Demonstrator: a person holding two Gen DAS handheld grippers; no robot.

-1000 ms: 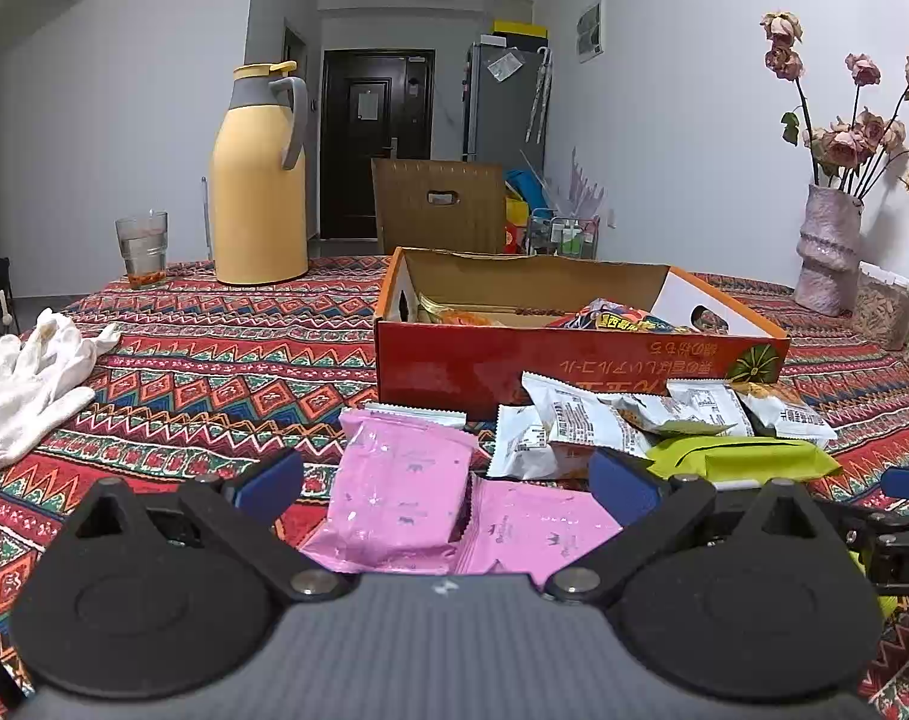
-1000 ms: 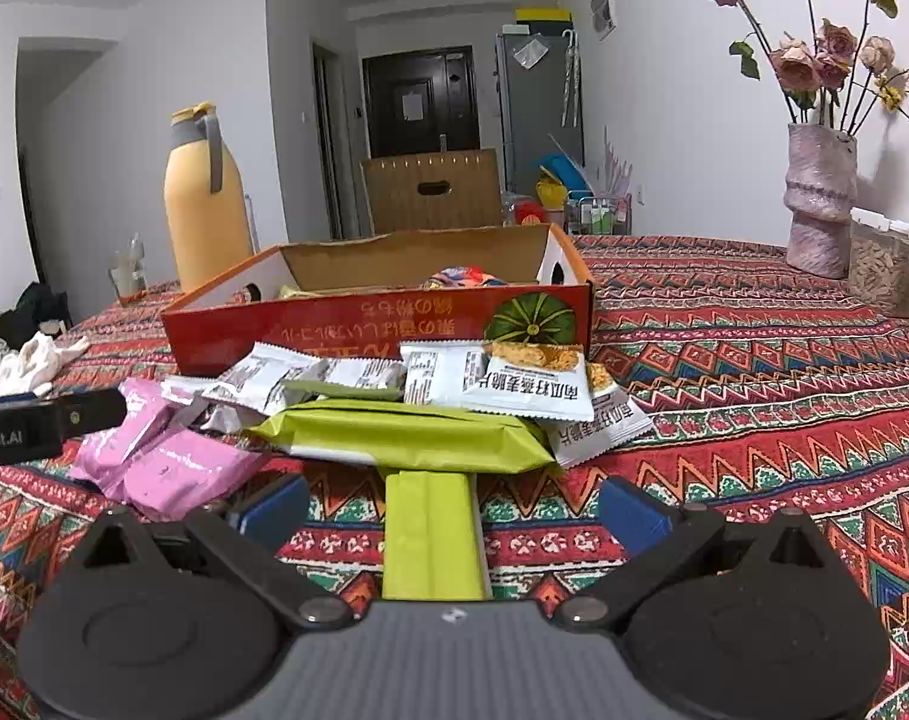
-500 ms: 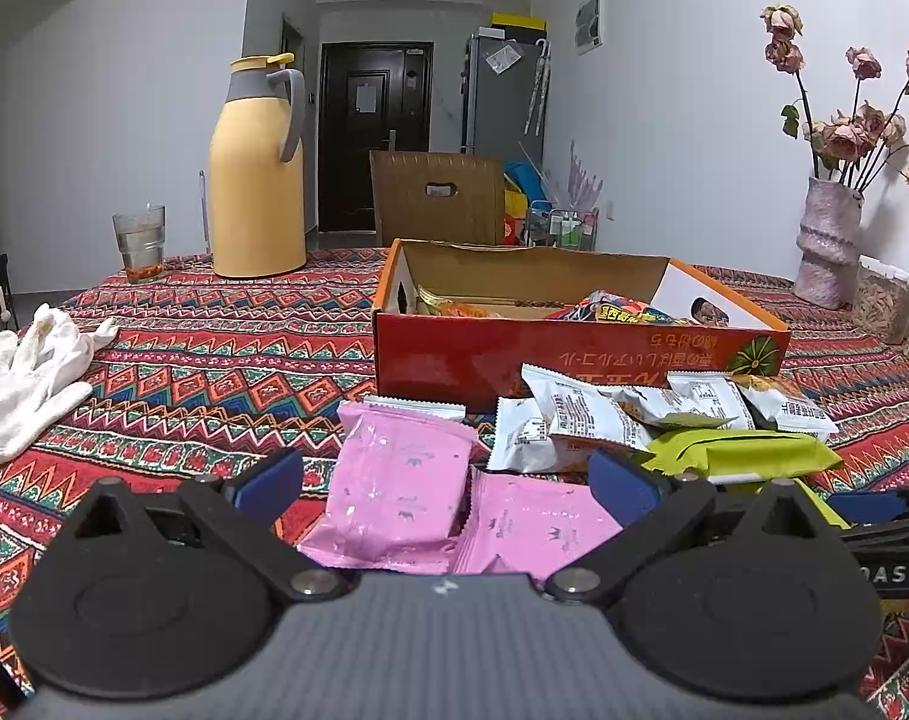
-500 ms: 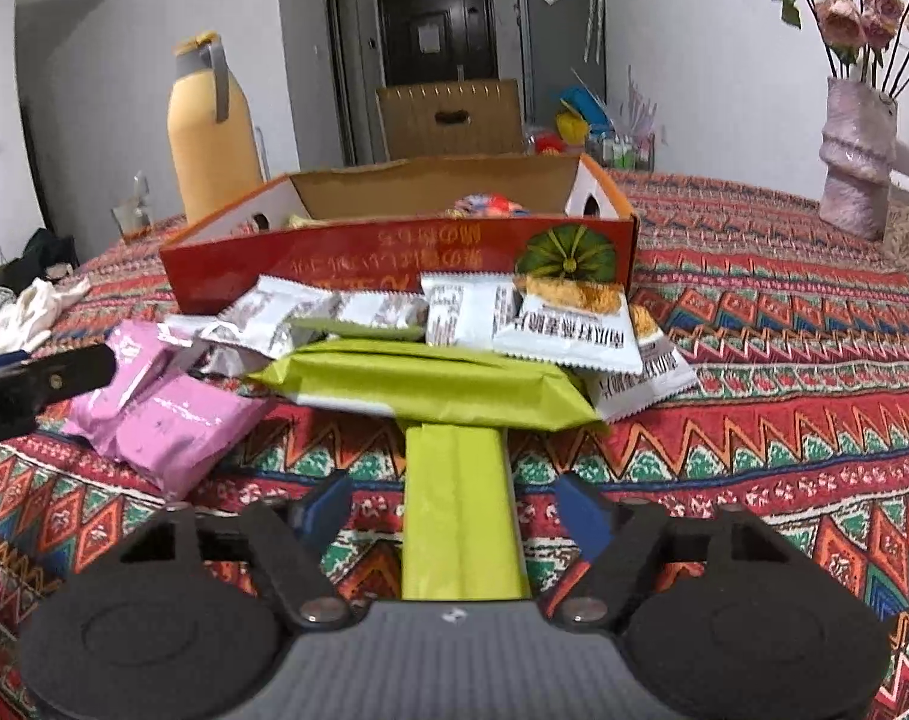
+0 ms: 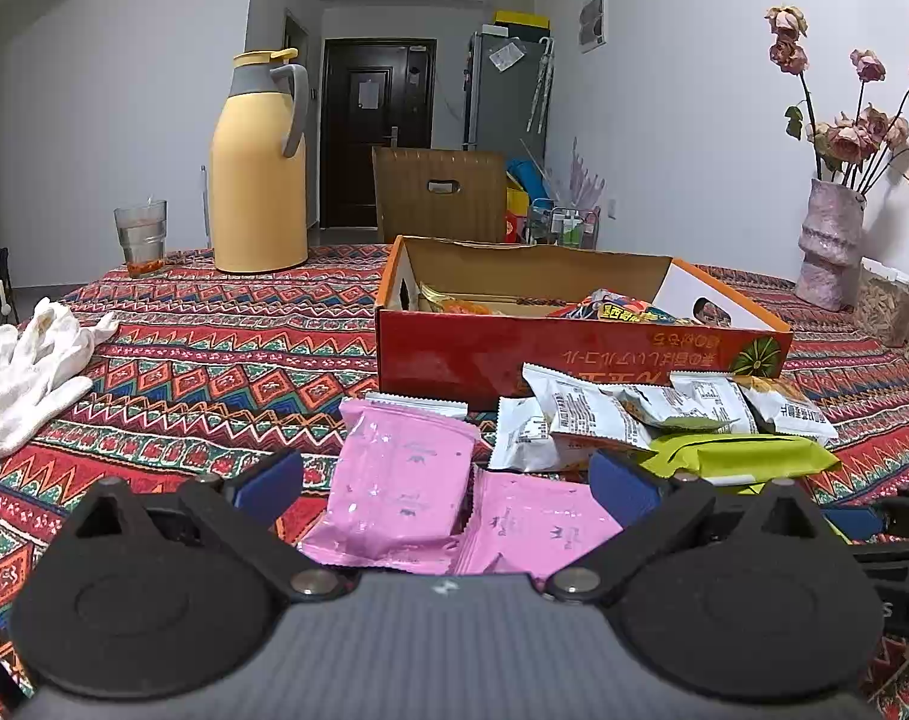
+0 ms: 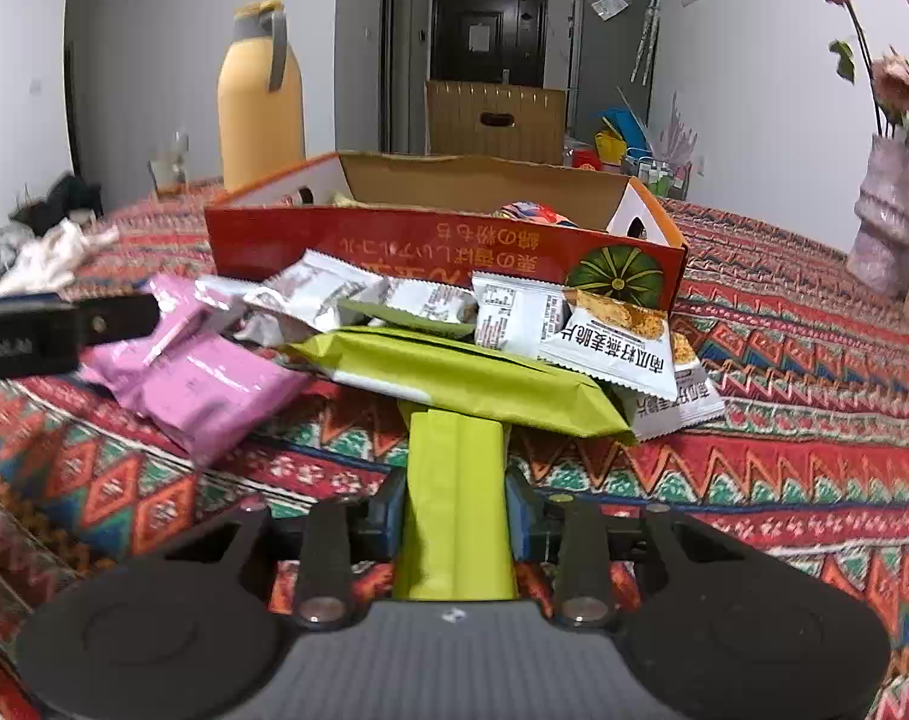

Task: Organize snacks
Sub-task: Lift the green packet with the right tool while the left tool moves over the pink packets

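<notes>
right gripper (image 6: 454,513): the two blue pads are pressed on the near green packet (image 6: 454,498), one on each long side. it pinches the packet, nothing else.
left gripper (image 5: 445,483): jaws spread wide, nothing between the pads. it hangs above the pink packets (image 5: 403,480) and touches none of them.
near green packet: a long narrow pack, pointing away from the gripper. its far end goes under the second green packet (image 6: 454,375), which lies across it.
how it will handle: i judge it light, with a soft, rather smooth wrapper. the wrapper can give under the pads and slide, so the hold on the sides near the end looks sensible; a hold on the sealed end would be weaker.
risk: the crossing green packet rests on top, and the white packets (image 6: 514,315) lean on that one. lifting straight may drag them, so i think it must be drawn out gently.
pile: pink packets at the left, white packets in the middle and right, all on the patterned tablecloth (image 6: 784,360), just before the box.
red cardboard box (image 6: 442,240): open on top, some snacks already inside, room left. it is probably the goal.
further out: yellow thermos (image 5: 259,165), glass (image 5: 141,237), white gloves (image 5: 28,372), vase with flowers (image 5: 829,252).
</notes>
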